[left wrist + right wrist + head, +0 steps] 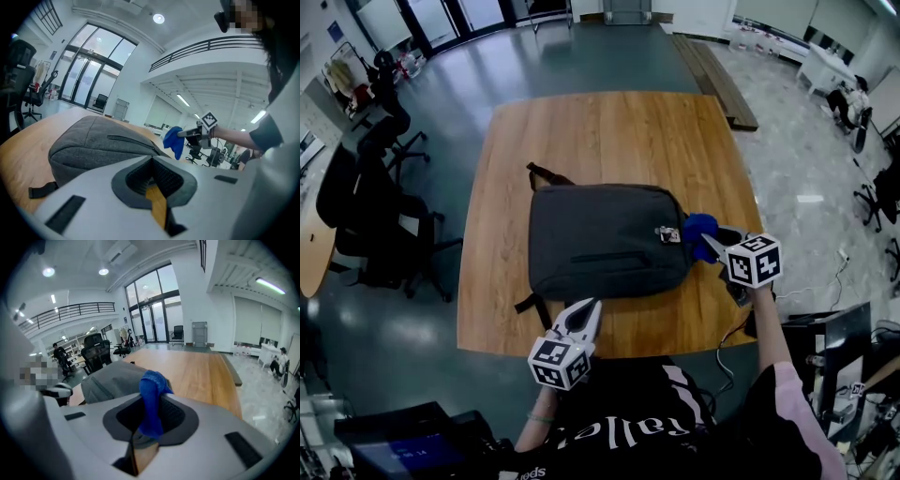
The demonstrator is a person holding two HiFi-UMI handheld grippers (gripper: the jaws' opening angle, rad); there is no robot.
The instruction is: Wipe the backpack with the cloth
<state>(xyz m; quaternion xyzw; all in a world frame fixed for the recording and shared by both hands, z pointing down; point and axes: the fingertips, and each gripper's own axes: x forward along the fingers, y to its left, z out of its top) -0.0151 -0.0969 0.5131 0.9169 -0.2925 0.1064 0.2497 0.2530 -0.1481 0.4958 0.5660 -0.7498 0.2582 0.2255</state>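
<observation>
2 jaws of my right gripper (710, 242) are clenching a blue cloth (698, 227), hovering just beside the right edge of the grey backpack (605, 239), which is lying flat on the wooden table (600, 131). My left gripper (591, 307) is pinching shut on nothing near the bag's front edge. I am judging that this thin pinch may let the cloth slip while wiping, or the unheld bag may slide. A small tag (667, 234) is showing, too small to read.
</observation>
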